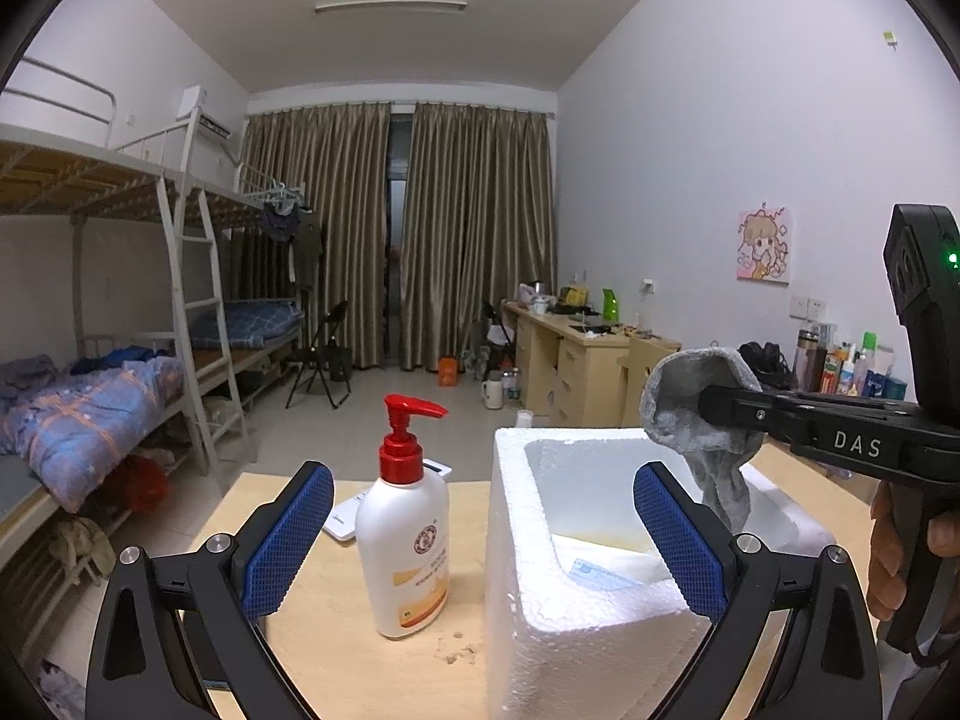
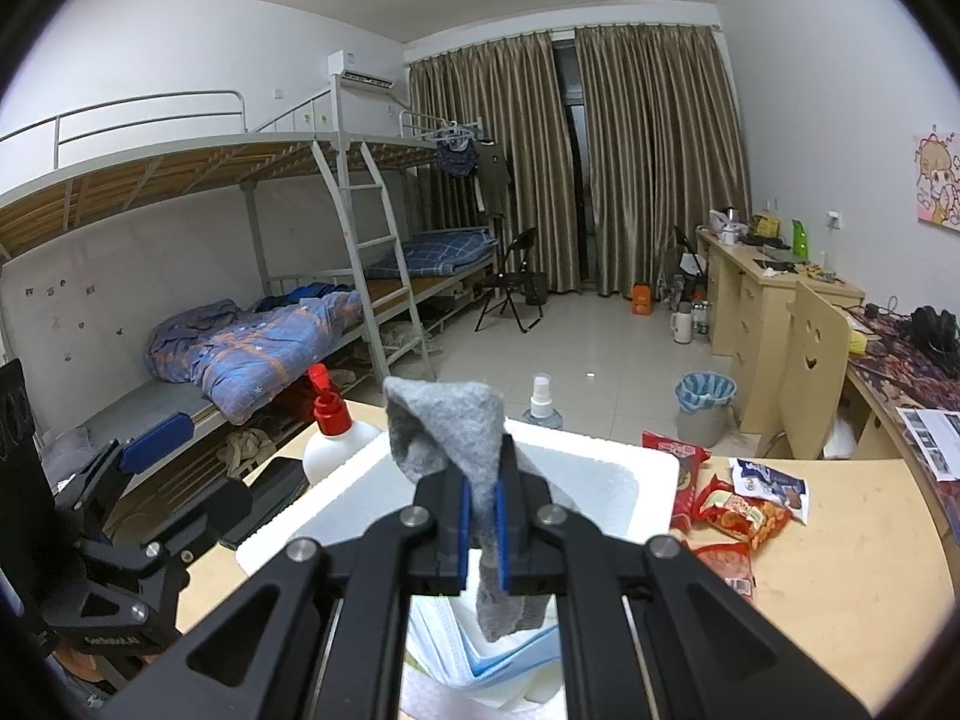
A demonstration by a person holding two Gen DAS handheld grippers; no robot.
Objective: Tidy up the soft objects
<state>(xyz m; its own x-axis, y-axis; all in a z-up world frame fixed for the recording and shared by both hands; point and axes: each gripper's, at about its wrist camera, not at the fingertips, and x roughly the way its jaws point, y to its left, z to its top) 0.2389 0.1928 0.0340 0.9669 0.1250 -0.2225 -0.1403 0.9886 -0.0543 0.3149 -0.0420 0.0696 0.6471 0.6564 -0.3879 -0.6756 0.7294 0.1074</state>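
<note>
Grey sock [image 2: 456, 438] is clamped between the closed pads of the right gripper [image 2: 482, 516] above the white foam box [image 1: 540, 618]. Blue face masks [image 2: 480, 660], seemingly inside it, are shown only from the right wrist. Left gripper [image 1: 483, 540] is held wide open, empty, with a lotion bottle [image 1: 408, 546] seen between its fingers.

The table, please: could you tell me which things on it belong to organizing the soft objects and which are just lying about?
Part of the job:
- grey sock, held in the right gripper
- white foam box
- face masks in the box
- left gripper, open

Lying about:
- lotion bottle
- snack packets
- small spray bottle
</note>
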